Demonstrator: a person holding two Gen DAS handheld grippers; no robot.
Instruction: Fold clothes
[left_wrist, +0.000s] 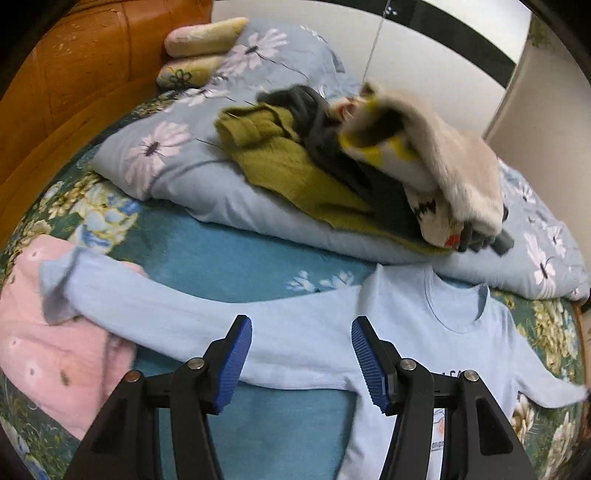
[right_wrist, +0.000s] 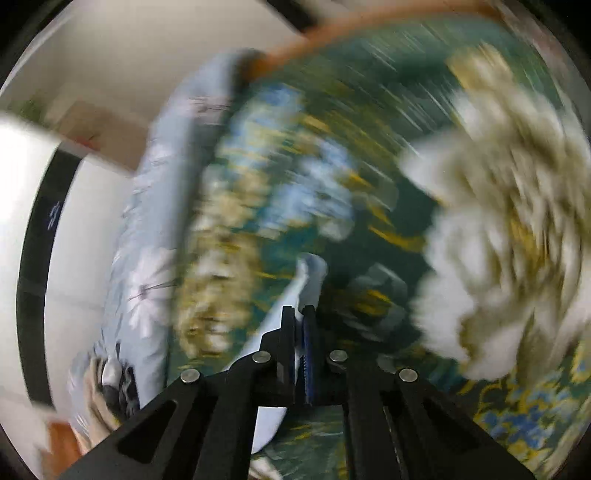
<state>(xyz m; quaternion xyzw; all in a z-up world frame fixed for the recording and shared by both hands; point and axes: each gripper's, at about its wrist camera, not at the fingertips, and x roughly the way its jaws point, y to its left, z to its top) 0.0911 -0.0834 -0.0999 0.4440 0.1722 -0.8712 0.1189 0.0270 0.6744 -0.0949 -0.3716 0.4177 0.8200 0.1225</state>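
The light blue shirt (left_wrist: 424, 332) lies soft and limp on the bed (left_wrist: 229, 254), sleeves spread left and right. The left gripper (left_wrist: 301, 362) hovers wide open over the left sleeve (left_wrist: 177, 302), a fair place to pinch; the right gripper (right_wrist: 302, 332), though blurred, seems clamped on a pale blue cuff (right_wrist: 310, 273).

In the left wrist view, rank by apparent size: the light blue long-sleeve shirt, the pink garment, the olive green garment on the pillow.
1. light blue long-sleeve shirt, clearly largest.
2. pink garment and olive green garment look alike; the pink one is nearer and partly cut off, so I won't rank them.
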